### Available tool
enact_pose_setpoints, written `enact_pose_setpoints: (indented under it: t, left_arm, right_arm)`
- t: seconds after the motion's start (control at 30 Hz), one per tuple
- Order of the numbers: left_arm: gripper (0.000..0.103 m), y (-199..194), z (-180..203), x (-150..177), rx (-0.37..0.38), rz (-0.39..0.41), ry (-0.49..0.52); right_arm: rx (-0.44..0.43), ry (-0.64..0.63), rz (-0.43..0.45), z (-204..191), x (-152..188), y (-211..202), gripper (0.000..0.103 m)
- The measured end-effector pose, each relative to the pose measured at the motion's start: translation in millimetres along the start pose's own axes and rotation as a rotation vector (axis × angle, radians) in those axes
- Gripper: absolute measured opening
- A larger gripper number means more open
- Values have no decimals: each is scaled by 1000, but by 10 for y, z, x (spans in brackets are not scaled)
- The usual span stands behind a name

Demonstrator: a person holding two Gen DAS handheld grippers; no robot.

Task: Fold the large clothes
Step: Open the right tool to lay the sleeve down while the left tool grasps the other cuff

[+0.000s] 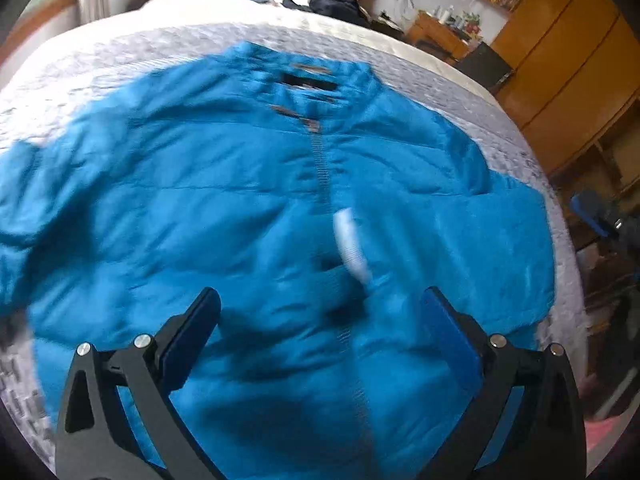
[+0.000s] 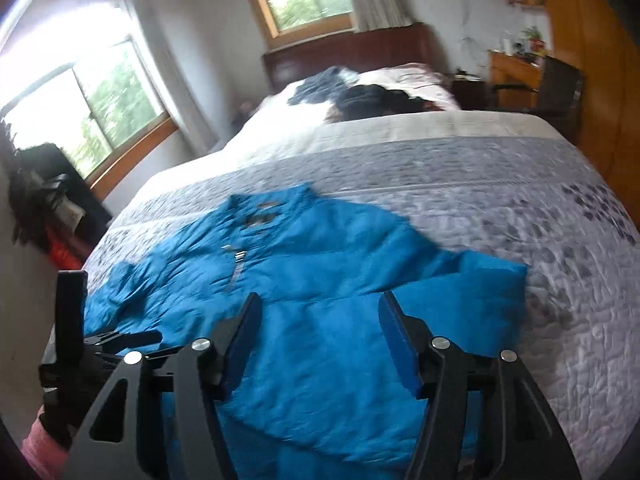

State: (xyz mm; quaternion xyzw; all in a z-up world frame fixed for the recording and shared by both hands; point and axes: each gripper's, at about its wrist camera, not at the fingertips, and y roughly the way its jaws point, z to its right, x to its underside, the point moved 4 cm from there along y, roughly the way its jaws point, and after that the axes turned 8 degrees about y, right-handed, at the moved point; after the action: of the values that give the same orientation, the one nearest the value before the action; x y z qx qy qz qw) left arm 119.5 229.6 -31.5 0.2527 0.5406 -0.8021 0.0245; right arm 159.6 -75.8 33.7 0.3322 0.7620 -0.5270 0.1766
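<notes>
A bright blue padded jacket (image 1: 248,216) lies spread flat, front side up, on the grey quilted bed cover, collar toward 12 o'clock, sleeves out toward 9 and 3 o'clock; its zip is partly closed, with a white tag lying near the middle

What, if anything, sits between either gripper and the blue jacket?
Nothing visible. The left gripper and right gripper hover open directly over the blue jacket, which lies spread on the quilt.
</notes>
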Motion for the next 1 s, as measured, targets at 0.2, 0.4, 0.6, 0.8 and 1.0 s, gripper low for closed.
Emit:
enact_pose_setpoints:
  t: [0.2,0.4,0.6,0.8,1.0]
  left_arm:
    - [73,312,218,-143,-17,-53,6]
    - [32,177,291,-241,-20,33,33]
    - [24,-373,-39,-308,-48,188,-5]
    - [24,-673,-585,-344,-139,252,-89]
    - [25,-513,-1013,-287,-195,192,-133]
  right_arm:
    - [57,123,-11,611,-19,112,61]
    - [67,187,31,889,-91,-19,61]
    - [40,218,11,981,-86,30,61]
    - [-8,194,-73,854,18,271,61]
    - [19,149,-146,694,191,590,60]
